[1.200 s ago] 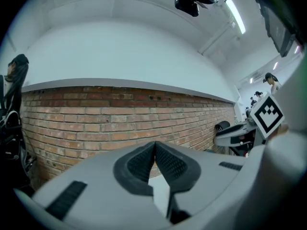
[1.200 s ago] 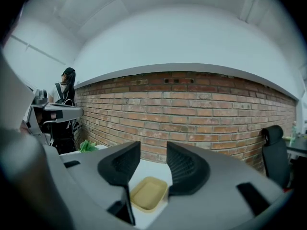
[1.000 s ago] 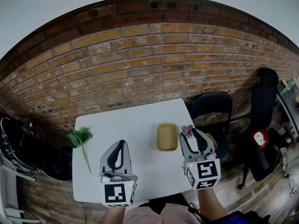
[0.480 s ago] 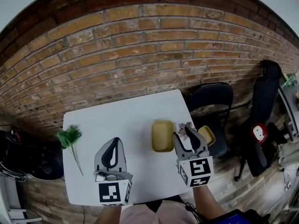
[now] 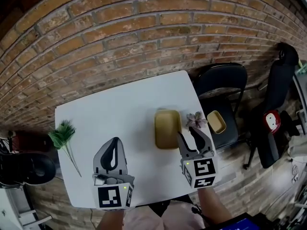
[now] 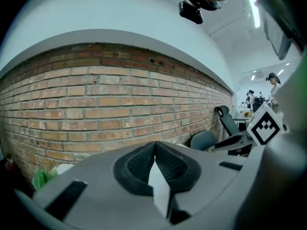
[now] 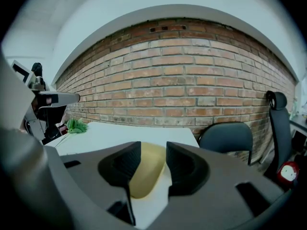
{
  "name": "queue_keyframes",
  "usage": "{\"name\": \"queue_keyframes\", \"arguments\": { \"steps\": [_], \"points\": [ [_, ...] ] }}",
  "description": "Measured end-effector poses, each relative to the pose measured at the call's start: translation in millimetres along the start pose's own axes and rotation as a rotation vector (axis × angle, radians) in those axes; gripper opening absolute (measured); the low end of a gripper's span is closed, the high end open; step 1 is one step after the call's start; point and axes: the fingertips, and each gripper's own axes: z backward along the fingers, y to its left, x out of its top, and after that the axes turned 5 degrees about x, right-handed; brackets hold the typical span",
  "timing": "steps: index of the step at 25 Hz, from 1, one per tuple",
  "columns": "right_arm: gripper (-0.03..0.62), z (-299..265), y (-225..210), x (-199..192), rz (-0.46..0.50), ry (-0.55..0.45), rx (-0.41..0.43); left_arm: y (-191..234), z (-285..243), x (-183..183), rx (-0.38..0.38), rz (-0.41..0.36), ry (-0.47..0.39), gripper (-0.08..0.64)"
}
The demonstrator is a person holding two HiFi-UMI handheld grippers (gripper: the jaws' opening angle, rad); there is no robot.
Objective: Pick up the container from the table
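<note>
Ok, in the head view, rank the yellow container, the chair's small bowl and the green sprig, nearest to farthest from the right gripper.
1. Yellow container, just left of the right gripper.
2. Small bowl, right, on the chair.
3. Green sprig, far left.

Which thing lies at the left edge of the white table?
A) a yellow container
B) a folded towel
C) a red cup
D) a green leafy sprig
D: the green leafy sprig lies at the left edge of the table, while the yellow container sits toward the right.
</note>
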Motion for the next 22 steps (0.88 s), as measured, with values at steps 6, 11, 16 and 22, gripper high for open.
{"name": "queue_keyframes", "arguments": {
  "steps": [6, 11, 16, 22],
  "points": [
    [0.169, -13, -1, -44, -0.053, 0.088, -0.004, -6, -10, -23, -0.022, -0.004, 0.051, 0.009],
    [0.164, -21, 0, -70, -0.099, 0.134, -0.004, -8, -16, -41, -0.035, -0.007, 0.092, 0.009],
    [0.152, -27, -5, -84, -0.132, 0.156, -0.005, -12, -22, -52, -0.048, -0.010, 0.122, 0.010],
    [0.138, -32, -7, -89, -0.146, 0.172, -0.003, -16, -29, -54, -0.056, -0.011, 0.127, 0.009]
  ]
}}
